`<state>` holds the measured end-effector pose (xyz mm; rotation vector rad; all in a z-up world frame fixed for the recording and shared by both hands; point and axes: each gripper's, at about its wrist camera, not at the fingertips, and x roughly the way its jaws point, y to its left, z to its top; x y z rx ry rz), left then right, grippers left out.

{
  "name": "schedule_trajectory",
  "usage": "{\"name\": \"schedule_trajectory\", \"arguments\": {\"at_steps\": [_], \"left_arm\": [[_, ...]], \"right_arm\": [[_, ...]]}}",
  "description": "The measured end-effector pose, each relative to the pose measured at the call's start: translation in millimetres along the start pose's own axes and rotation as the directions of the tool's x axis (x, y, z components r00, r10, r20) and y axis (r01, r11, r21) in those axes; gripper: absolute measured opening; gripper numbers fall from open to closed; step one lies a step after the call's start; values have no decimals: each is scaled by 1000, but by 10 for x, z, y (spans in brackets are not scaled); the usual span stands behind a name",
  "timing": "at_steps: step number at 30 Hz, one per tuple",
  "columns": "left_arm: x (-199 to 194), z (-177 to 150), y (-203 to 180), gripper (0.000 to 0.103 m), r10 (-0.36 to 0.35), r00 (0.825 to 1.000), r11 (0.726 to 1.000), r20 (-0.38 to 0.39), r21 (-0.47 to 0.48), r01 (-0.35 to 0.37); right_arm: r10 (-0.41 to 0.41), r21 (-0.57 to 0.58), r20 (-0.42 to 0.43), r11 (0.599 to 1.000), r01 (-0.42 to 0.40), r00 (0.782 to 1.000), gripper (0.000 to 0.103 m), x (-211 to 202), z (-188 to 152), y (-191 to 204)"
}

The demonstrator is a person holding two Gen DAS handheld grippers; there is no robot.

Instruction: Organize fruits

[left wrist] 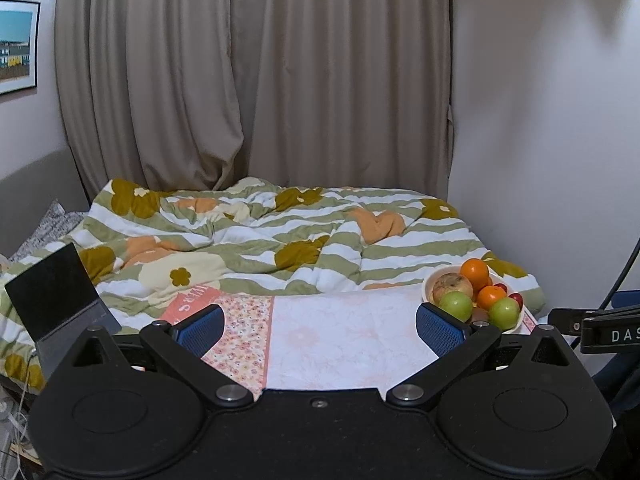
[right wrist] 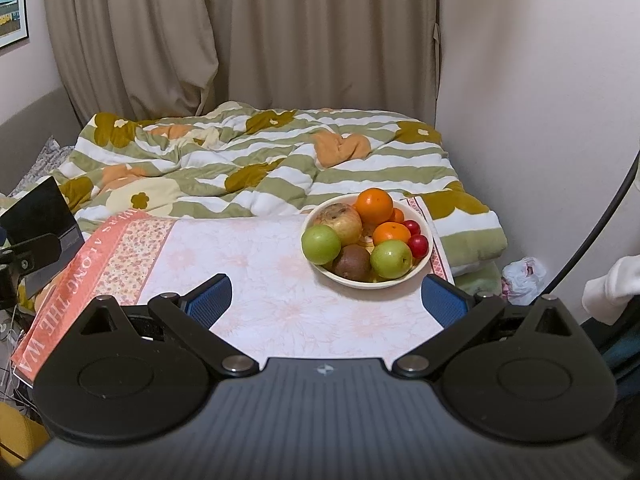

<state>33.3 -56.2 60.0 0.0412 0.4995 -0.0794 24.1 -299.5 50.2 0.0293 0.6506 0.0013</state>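
Both the left gripper (left wrist: 320, 326) and right gripper (right wrist: 326, 300) gape wide, holding nothing; round glossy fruit (right wrist: 362, 232) fills a smooth cream bowl (right wrist: 416, 276) on a floral cloth (right wrist: 256, 280).

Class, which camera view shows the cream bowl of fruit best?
The right wrist view: the round cream bowl of fruit sits whole, seen from above, every fruit distinct. In the left wrist view the same bowl sits far right, its lower edge hidden behind a blue finger pad.
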Motion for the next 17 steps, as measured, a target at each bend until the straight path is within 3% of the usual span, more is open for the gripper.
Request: {"name": "schedule_trajectory", "arguments": {"at_steps": [17], "left_arm": [[-94, -19, -75, 103, 45, 999, 998, 29, 38, -46]], "right_arm": [[23, -4, 3, 1000, -23, 1000, 103, -52, 41, 83]]}}
